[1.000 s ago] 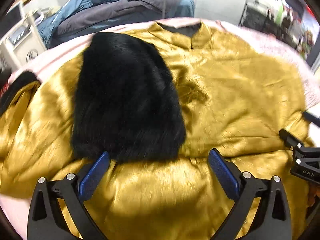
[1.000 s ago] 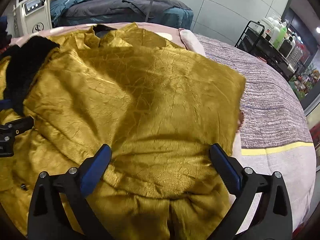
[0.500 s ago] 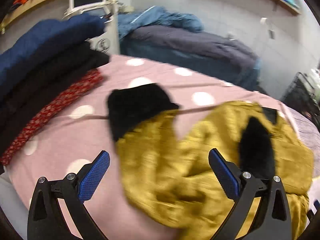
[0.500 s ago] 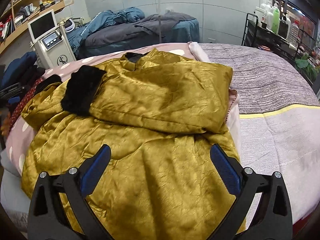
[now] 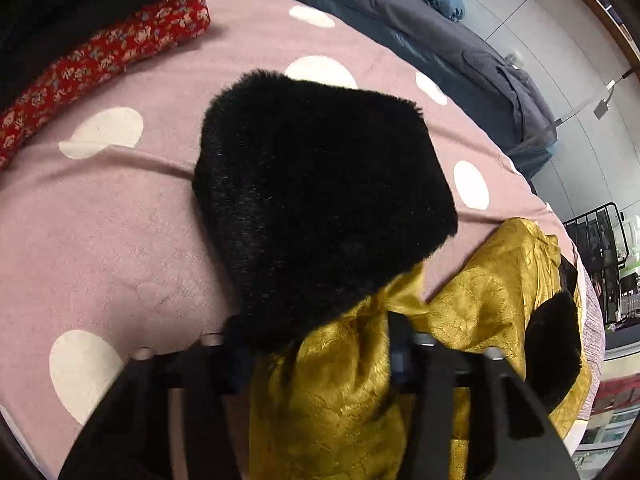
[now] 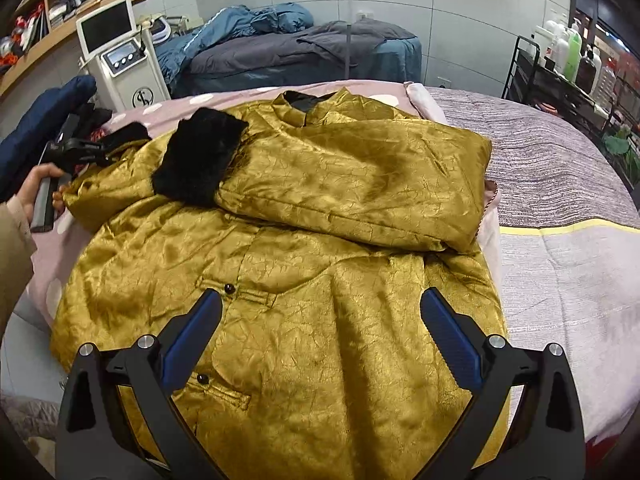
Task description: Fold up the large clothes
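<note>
A large gold satin coat (image 6: 304, 288) with black fur cuffs lies front-up on the bed. Its right sleeve is folded across the chest, with its fur cuff (image 6: 200, 156) resting near the collar. My left gripper (image 5: 320, 356) is shut on the other sleeve just behind its black fur cuff (image 5: 320, 196), at the coat's far left side over the pink dotted cover; it also shows in the right wrist view (image 6: 80, 148). My right gripper (image 6: 320, 328) is open and empty above the coat's lower front.
A pink dotted bed cover (image 5: 100, 216) lies under the coat, with a grey striped blanket (image 6: 560, 168) to the right. Folded clothes, red floral (image 5: 104, 56) and dark blue (image 6: 32, 120), sit at the left. A machine with a screen (image 6: 120, 56), a second bed (image 6: 300, 52) and a bottle rack (image 6: 568, 68) stand behind.
My left gripper swung left from the folded sleeve to the outstretched sleeve and closed on it by the fur cuff. My right gripper drew back from the coat, still open.
</note>
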`<move>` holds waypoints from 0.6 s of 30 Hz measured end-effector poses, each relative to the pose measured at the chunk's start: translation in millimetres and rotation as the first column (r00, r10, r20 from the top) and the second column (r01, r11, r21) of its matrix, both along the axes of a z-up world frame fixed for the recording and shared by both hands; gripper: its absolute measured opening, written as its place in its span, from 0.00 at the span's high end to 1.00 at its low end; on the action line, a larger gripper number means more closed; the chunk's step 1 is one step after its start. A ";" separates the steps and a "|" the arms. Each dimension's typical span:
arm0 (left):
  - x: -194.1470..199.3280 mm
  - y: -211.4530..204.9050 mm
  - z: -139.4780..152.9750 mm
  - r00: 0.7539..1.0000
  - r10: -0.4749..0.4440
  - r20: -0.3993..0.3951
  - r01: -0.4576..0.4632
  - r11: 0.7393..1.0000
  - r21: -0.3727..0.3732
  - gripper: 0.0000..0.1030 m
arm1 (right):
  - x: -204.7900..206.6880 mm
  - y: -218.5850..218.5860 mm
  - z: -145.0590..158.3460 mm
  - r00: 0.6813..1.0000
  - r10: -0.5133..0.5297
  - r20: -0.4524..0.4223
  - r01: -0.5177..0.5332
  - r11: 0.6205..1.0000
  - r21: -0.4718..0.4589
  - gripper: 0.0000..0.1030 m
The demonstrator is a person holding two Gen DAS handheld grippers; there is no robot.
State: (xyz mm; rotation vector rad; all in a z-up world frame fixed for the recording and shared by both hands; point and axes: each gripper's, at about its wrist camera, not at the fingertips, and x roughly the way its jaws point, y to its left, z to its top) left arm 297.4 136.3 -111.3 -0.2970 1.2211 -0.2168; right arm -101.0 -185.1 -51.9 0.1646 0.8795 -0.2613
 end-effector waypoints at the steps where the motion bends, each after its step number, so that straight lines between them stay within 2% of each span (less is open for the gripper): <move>1: -3.9 1.7 7.6 1.000 -0.001 0.031 0.001 1.000 -0.001 0.82 | -0.6 1.8 -1.3 1.000 0.004 -0.005 -0.004 1.000 -0.005 0.05; 2: -8.0 4.7 17.0 0.998 0.002 0.069 -0.001 1.000 -0.006 0.87 | -1.1 3.7 -2.8 1.000 0.008 -0.007 -0.008 1.000 -0.005 0.05; 3: -12.7 11.8 29.2 0.993 0.014 0.118 -0.012 1.000 -0.018 0.89 | -1.1 3.8 -3.9 1.000 0.011 -0.009 -0.011 1.000 0.000 0.05; 5: -32.1 37.6 65.1 0.966 0.082 0.244 -0.065 0.995 -0.077 0.89 | 1.3 5.5 -6.2 1.000 0.017 -0.014 -0.017 1.000 0.010 0.05; 6: -43.7 53.0 83.1 0.944 0.130 0.303 -0.104 0.989 -0.102 0.89 | 2.7 6.7 -6.5 1.000 0.019 -0.011 -0.019 1.000 0.013 0.05; 7: -59.9 73.8 103.0 0.909 0.192 0.370 -0.154 0.979 -0.132 0.90 | 4.1 7.9 -6.6 1.000 0.022 -0.007 -0.022 1.000 0.015 0.05; 9: -88.0 110.0 127.9 0.846 0.286 0.450 -0.227 0.957 -0.182 0.89 | 8.9 10.2 -7.4 0.999 0.034 0.000 -0.034 0.999 0.029 0.05; 10: -97.6 119.3 131.7 0.836 0.302 0.459 -0.241 0.952 -0.187 0.89 | 11.7 11.3 -8.4 0.999 0.040 0.003 -0.041 0.998 0.040 0.05; 12: -116.8 128.3 128.3 0.827 0.314 0.466 -0.274 0.950 -0.152 0.89 | 16.9 13.5 -11.1 0.999 0.053 0.003 -0.053 0.996 0.065 0.05; 15: -145.1 127.6 95.1 0.846 0.308 0.435 -0.303 0.949 -0.082 0.86 | 23.7 18.6 -14.2 0.998 0.070 -0.003 -0.069 0.993 0.096 0.05; 17: -155.8 135.8 50.4 0.873 0.377 0.311 -0.358 0.926 -0.118 0.84 | 24.5 21.6 -14.5 0.996 0.084 -0.001 -0.083 0.991 0.102 0.05; 18: -159.0 143.2 20.3 0.878 0.428 0.213 -0.403 0.903 -0.150 0.83 | 24.4 22.9 -15.1 0.996 0.089 -0.005 -0.088 0.991 0.102 0.05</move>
